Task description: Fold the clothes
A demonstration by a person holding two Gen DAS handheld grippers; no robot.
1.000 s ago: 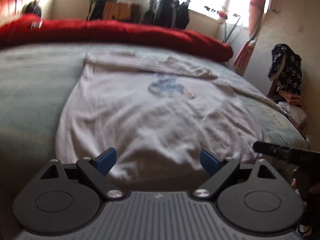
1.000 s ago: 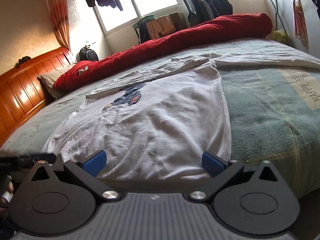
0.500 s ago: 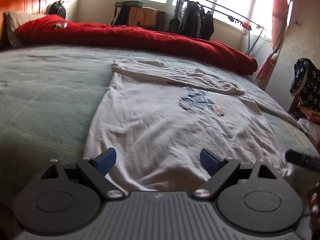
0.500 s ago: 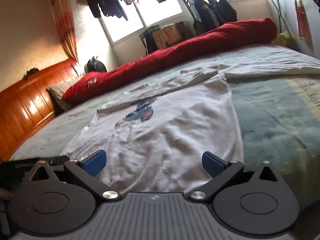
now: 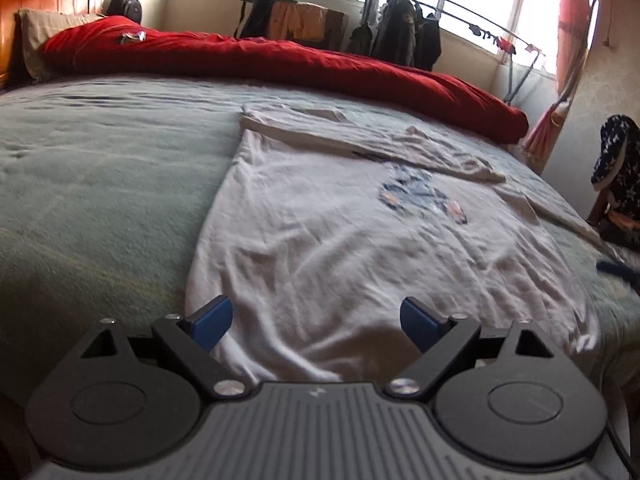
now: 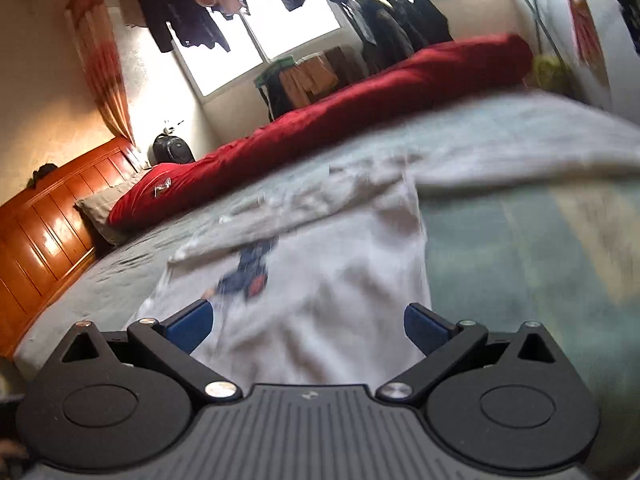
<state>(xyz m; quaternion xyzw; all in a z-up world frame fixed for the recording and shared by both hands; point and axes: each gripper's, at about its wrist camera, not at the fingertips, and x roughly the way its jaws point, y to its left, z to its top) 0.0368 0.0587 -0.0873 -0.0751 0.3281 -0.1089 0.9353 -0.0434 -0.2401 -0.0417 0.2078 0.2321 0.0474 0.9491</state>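
Observation:
A white T-shirt [image 5: 340,240] with a blue chest print lies spread on the grey-green bedspread [image 5: 100,184]; its far part is folded across. It also shows in the right wrist view [image 6: 340,292], blurred. My left gripper [image 5: 316,320] is open and empty just above the shirt's near hem, toward its left corner. My right gripper [image 6: 308,324] is open and empty over the hem's right part. A blue fingertip of the right gripper [image 5: 612,270] shows at the left wrist view's right edge.
A red duvet [image 5: 280,60] lies rolled along the bed's far side, with a pillow [image 5: 48,28] and a wooden headboard [image 6: 44,216] at the left. Clothes hang on a rack [image 5: 404,40] by the windows. A dark patterned garment [image 5: 618,160] hangs at the right.
Both grippers have moved forward over the shirt's near hem and tilted up. The right wrist view has swung and is now blurred. Both stay open.

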